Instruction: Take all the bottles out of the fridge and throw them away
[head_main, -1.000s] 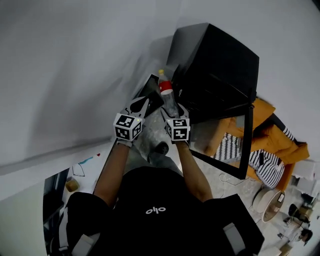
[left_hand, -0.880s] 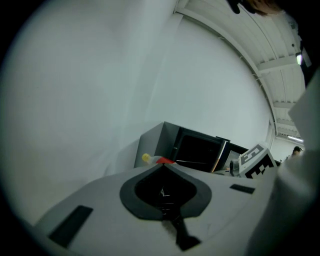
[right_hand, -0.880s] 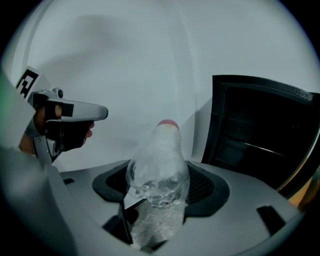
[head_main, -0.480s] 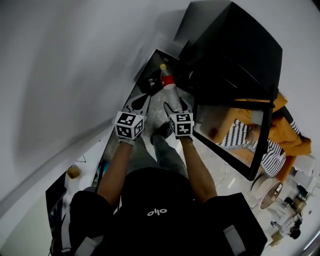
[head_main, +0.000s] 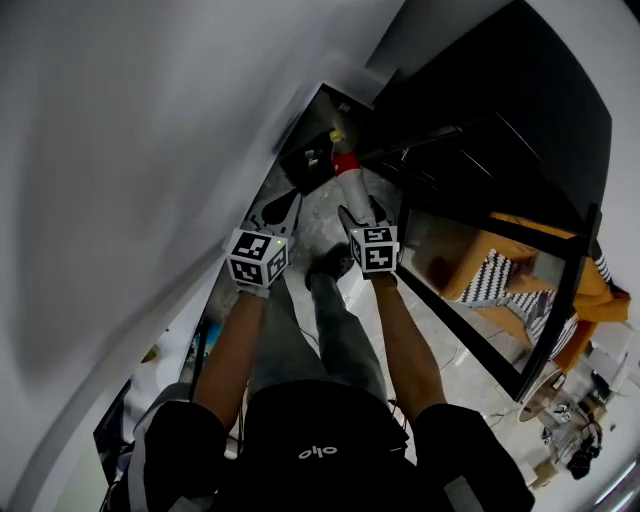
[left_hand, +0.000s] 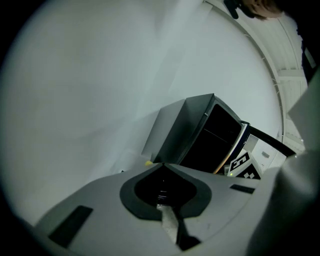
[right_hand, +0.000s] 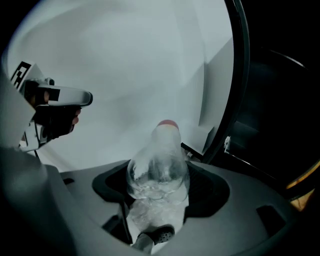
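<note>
The right hand-held gripper (right_hand: 158, 186) is pinching the clear body of the bottle (right_hand: 159, 167), jaws spread wide around it. The reddish cap (right_hand: 168, 124) is pointing away from the camera, and the bottle's lower end is running out of sight between the jaws. In the head view the bottle (head_main: 346, 163) is showing only its red label and yellowish top above that gripper (head_main: 360, 207); the clear part is hard to make out. The left hand-held gripper (left_hand: 161, 165) is pressed together on nothing. The black fridge (head_main: 500, 130) is standing open, with its inside too dark to read, and its door (head_main: 520, 320) is cut by the frame's edge. A dark shape (head_main: 308, 165) by the wall, just beside the bottle, is too murky to name.

Against a second ago, both grippers are sitting lower beside the fridge. More of the floor (head_main: 375, 310) and the person's leg (head_main: 335, 320) is showing beneath them, and the grip on the bottle is unchanged.
</note>
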